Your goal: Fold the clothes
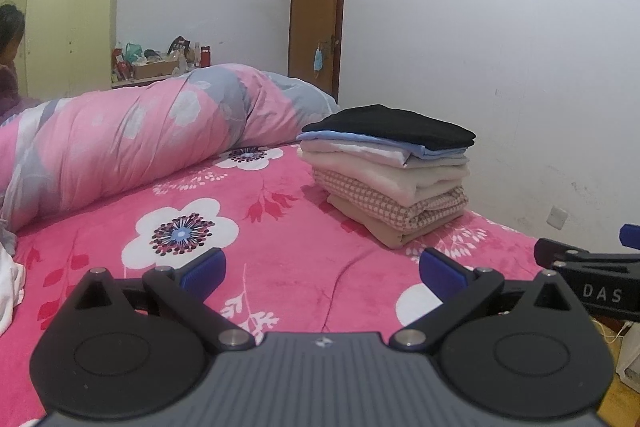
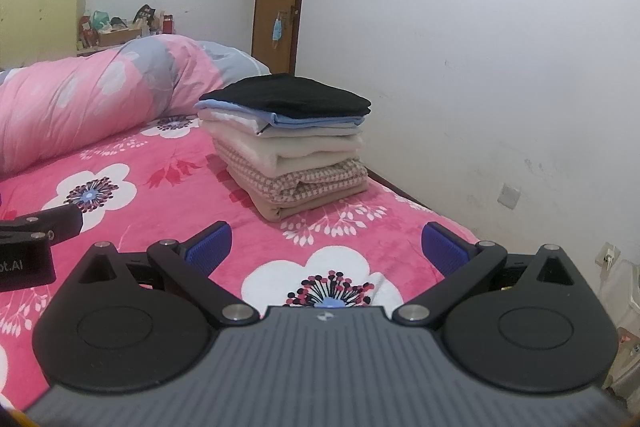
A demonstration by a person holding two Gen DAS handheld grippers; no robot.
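Both tools spread wide and empty — left tool (image 1: pixel 322 273), right tool (image 2: pixel 325 247) — above the bed (image 1: pixel 280 267). The folded stack (image 1: pixel 390 171) sits far right by the wall. Next up, probably — the loose white garment (image 1: pixel 10 279) at near left.

Left claw (image 1: pixel 322 273) spread wide, holding nothing, right claw (image 2: pixel 326 247) likewise spread wide and bare, both level, side by side, pointing forward
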